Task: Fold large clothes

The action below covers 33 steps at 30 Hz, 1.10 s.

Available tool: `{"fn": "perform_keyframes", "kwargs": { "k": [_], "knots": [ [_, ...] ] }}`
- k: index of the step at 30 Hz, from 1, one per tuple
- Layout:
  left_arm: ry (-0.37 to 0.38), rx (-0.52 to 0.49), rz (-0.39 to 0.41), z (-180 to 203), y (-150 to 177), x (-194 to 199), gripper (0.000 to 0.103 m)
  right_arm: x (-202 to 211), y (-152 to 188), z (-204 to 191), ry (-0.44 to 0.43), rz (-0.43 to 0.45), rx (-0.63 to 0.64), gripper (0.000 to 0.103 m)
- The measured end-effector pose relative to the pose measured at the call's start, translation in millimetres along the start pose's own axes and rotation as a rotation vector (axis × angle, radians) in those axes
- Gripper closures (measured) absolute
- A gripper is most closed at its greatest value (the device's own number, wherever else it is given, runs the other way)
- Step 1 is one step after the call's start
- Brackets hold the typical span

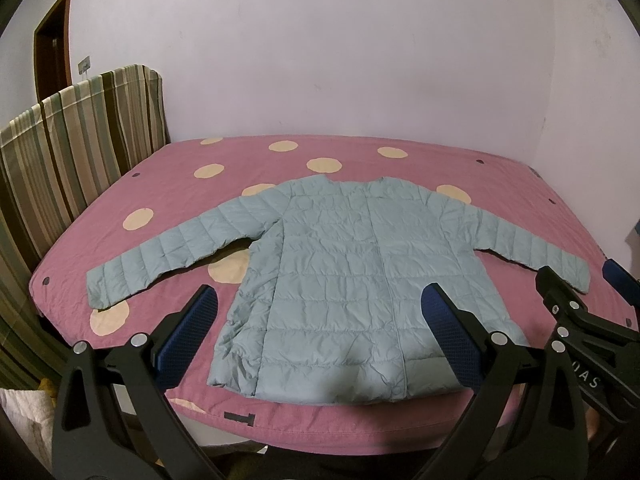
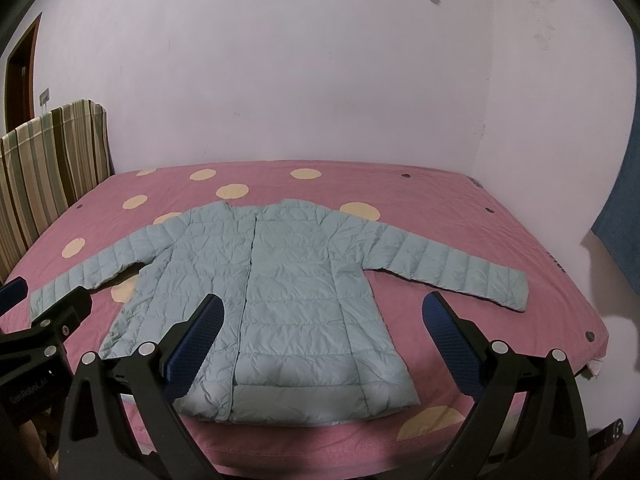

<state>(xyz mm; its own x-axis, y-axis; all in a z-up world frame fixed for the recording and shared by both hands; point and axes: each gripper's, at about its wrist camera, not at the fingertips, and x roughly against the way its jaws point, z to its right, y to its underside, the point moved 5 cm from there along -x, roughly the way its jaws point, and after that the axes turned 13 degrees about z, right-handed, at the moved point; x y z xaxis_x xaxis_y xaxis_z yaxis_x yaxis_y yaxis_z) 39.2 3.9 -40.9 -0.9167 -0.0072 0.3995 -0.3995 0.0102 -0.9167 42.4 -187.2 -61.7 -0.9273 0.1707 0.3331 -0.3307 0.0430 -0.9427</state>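
**Black frames, blue pads**

The left gripper (image 1: 318, 300) has two black, wedge-shaped fingers (image 1: 448, 320), each lined on its inner face with a dark blue pad of fine dimpled texture. Round silver screw heads sit at the joints where the fingers meet wide, matte black arms with long slot-shaped recesses. The right gripper (image 2: 322, 308) is built the same way: black fingers (image 2: 200, 328), blue textured pads, silver screws. Seen from the side in the other camera, each body carries small white lettering, only partly readable, and more silver screws along its black linkage.
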Motion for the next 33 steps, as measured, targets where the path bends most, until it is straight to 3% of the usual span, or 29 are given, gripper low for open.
{"fn": "perform_keyframes", "kwargs": {
  "k": [7,16,21,27,33],
  "knots": [
    [-0.008,0.015,-0.027,-5,12,-12,0.002,-14,6,7,-0.005,-0.016,-0.013,0.004],
    [-0.071,0.047,-0.098,-30,30,-74,0.002,-69,30,33,0.013,-0.089,-0.101,0.004],
    [-0.111,0.071,-0.173,-56,48,-123,0.002,-111,49,70,0.072,-0.137,-0.170,0.004],
    [-0.232,0.126,-0.200,-102,65,-170,0.002,-161,72,131,0.179,-0.199,-0.268,0.004],
    [-0.322,0.196,-0.256,-141,87,-203,0.002,-190,86,196,0.297,-0.205,-0.362,0.009]
  ]
}}
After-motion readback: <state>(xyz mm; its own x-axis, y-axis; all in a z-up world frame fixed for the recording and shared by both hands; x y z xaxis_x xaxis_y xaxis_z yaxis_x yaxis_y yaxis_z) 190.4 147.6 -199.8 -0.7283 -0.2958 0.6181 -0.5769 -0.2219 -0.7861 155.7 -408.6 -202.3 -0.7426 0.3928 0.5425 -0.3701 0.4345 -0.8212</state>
